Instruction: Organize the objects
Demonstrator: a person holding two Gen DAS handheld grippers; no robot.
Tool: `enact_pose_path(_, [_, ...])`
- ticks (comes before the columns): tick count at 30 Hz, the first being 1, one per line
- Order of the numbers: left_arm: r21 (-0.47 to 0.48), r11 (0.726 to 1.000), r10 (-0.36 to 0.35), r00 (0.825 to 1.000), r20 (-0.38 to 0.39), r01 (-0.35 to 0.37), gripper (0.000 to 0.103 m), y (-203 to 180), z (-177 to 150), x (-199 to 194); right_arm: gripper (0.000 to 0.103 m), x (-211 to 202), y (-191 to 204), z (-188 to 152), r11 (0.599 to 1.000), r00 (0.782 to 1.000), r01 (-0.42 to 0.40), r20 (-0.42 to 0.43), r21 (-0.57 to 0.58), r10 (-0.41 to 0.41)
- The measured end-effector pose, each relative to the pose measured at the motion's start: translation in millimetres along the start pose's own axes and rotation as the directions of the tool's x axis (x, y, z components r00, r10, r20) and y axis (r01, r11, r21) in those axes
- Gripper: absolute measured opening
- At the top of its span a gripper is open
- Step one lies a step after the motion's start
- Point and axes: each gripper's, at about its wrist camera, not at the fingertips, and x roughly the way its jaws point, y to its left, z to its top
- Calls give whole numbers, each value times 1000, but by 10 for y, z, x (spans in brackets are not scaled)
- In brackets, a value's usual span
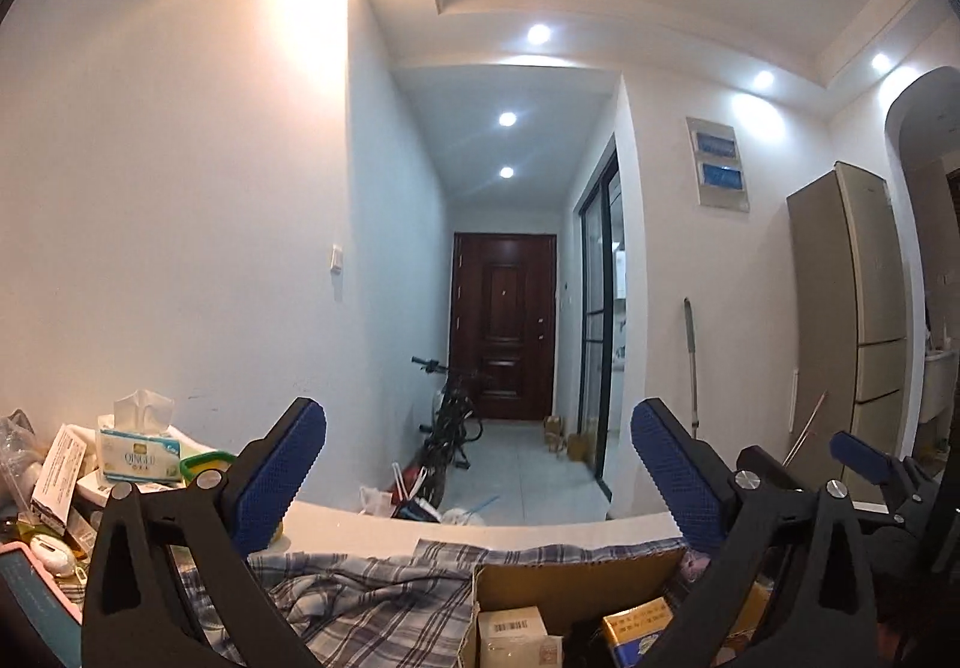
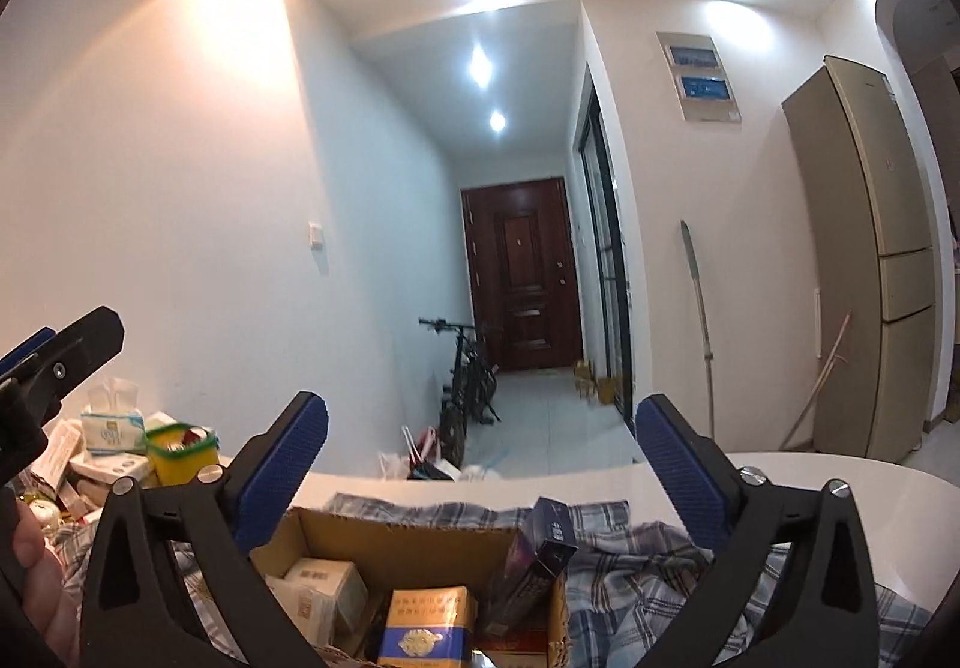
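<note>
While both my claws, the left gripper [image 1: 478, 464] and right gripper [image 2: 482, 458], hang spread apart and empty, the cardboard box [image 2: 384, 539] sits on the checked cloth [image 2: 636, 566] near the table's [image 2: 840, 479] far edge. Its yellow carton [image 2: 427, 629] and dark box [image 2: 537, 563] look light and stiff, so I'd pinch their flat sides.

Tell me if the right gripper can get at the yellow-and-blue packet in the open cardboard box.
Probably yes. The right gripper is open and empty above the open cardboard box; the yellow-and-blue packet stands with its top exposed, though the dark blue carton leans close beside it.
</note>
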Motion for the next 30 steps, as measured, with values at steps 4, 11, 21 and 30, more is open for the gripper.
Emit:
enact_pose_path(4, [7, 1000, -1, 1000, 15, 1, 103, -21, 26, -48, 103, -36, 16, 5, 1000, 999, -5, 33, 10, 5])
enact_pose_path(11, [-8, 1000, -3, 999, 44, 3, 103, 2, 111, -123, 103, -101, -27, 39, 999, 997, 11, 79, 30, -14])
enact_pose_path(21, [-117, 993, 17, 999, 37, -12, 103, 192, 166, -157, 103, -118, -26, 50, 999, 996, 0, 93, 36, -3])
enact_pose_path(30, [-111, 994, 16, 1000, 18, -14, 103, 225, 149, -199, 103, -192, 6, 33, 1000, 993, 2, 117, 16, -4])
